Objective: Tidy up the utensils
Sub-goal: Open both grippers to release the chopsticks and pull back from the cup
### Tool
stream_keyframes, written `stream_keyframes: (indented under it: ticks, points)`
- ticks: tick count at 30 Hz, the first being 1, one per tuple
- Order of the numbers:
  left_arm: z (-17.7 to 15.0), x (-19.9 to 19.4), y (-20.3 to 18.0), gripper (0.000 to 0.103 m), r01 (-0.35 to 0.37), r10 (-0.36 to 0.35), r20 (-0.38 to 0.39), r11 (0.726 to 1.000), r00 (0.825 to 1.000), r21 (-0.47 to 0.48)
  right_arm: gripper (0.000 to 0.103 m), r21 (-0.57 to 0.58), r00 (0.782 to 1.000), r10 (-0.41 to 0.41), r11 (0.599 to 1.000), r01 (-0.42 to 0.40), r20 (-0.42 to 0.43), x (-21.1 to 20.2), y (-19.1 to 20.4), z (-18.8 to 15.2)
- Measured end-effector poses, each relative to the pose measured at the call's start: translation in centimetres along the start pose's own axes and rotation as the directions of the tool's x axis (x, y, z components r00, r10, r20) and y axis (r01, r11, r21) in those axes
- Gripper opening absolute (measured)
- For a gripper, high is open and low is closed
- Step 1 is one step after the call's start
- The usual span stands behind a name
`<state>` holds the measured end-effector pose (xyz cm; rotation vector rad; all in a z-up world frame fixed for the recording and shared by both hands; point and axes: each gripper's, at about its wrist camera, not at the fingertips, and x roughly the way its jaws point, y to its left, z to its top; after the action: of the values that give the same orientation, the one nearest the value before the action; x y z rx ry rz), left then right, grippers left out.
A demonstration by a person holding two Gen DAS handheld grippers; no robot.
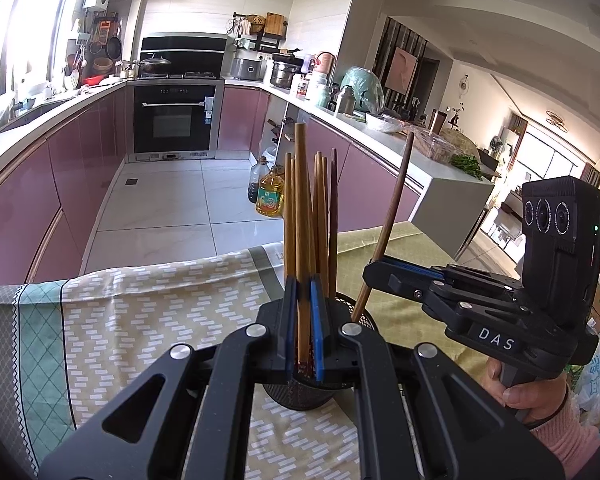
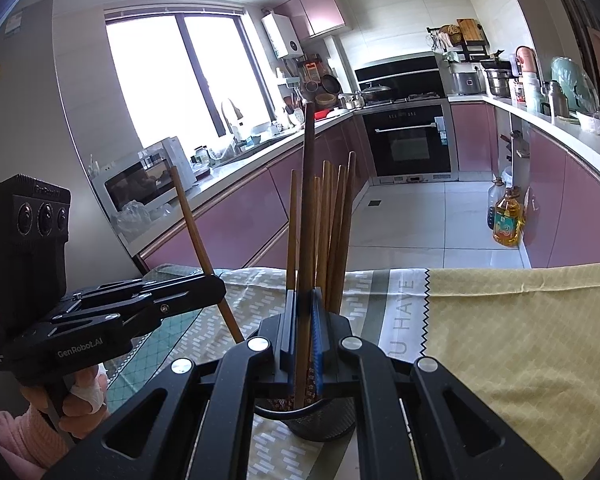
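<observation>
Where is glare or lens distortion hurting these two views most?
Left wrist view: the window at far left is blown out and the counter edges bow; the left tongs and their chopstick stay sharp. Right wrist view: the window is pure white, leaving the fridge side dim; the right tongs and holder read clearly.

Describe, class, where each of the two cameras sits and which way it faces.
Left wrist: on the left gripper, facing the oven; its fingers clamp a light chopstick over the mesh holder; the right gripper and hand show at right.
Right wrist: on the right gripper, facing window and oven; it clamps a dark chopstick; the left gripper shows at left.
Shared: holder, chopstick bundle, tablecloth.
</observation>
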<state>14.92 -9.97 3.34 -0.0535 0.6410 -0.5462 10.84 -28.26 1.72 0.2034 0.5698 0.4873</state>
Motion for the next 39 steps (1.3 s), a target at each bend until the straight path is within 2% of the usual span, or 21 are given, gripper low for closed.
stream_keyframes:
  ticks: [20, 25, 27, 30, 34, 35, 36, 37, 38, 39]
  points:
    - [0.4, 3.3, 1.4, 0.008, -0.026, 0.025, -0.035, 1.000, 0.999, -0.010, 0.006, 0.016, 1.000, 0.007, 1.000, -0.007, -0.020, 1.4, -0.3, 0.5]
    - [0.2, 4.0, 1.5, 0.008, -0.034, 0.034, -0.046, 0.999, 0.998, -0.013, 0.008, 0.040, 1.000, 0.005, 0.999, -0.004, -0.021, 1.6, -0.7, 0.4]
    - [0.0, 4.2, 1.5, 0.011, -0.035, 0.034, -0.050, 0.999, 0.998, -0.013, 0.010, 0.043, 1.000, 0.003, 0.999, -0.002, -0.022, 1.5, -0.7, 0.2]
    - [-0.5, 3.8, 1.5, 0.021, -0.040, 0.040, -0.041, 0.999, 0.998, -0.009, 0.018, 0.040, 1.000, -0.006, 0.999, 0.007, -0.024, 1.1, -0.6, -0.2]
    - [-1.5, 2.2, 1.7, 0.038, -0.068, 0.068, 0.012, 0.998, 0.998, 0.004, 0.041, -0.001, 0.999, -0.037, 0.999, 0.037, -0.007, -0.1, 0.3, -1.0]
    - [-1.8, 1.6, 1.8, 0.049, -0.079, 0.078, 0.032, 0.997, 0.996, 0.006, 0.046, -0.017, 0.999, -0.049, 0.999, 0.049, 0.004, -0.6, 0.7, -1.3]
    - [-2.1, 1.1, 1.8, 0.055, -0.092, 0.091, 0.050, 0.996, 0.995, 0.004, 0.059, -0.032, 0.998, -0.058, 0.998, 0.059, 0.016, -1.0, 1.1, -1.7]
    - [-2.5, 0.4, 1.9, 0.070, -0.102, 0.102, 0.065, 0.995, 0.993, -0.001, 0.067, -0.048, 0.997, -0.068, 0.996, 0.069, 0.029, -1.3, 1.5, -2.0]
    - [-2.8, -0.1, 2.1, 0.079, -0.108, 0.109, 0.078, 0.994, 0.991, -0.006, 0.069, -0.066, 0.996, -0.081, 0.994, 0.083, 0.039, -1.7, 2.0, -2.4]
    - [-3.2, -0.7, 2.1, 0.082, -0.120, 0.120, 0.092, 0.993, 0.988, -0.008, 0.077, -0.080, 0.994, -0.093, 0.992, 0.097, 0.049, -1.9, 2.4, -2.7]
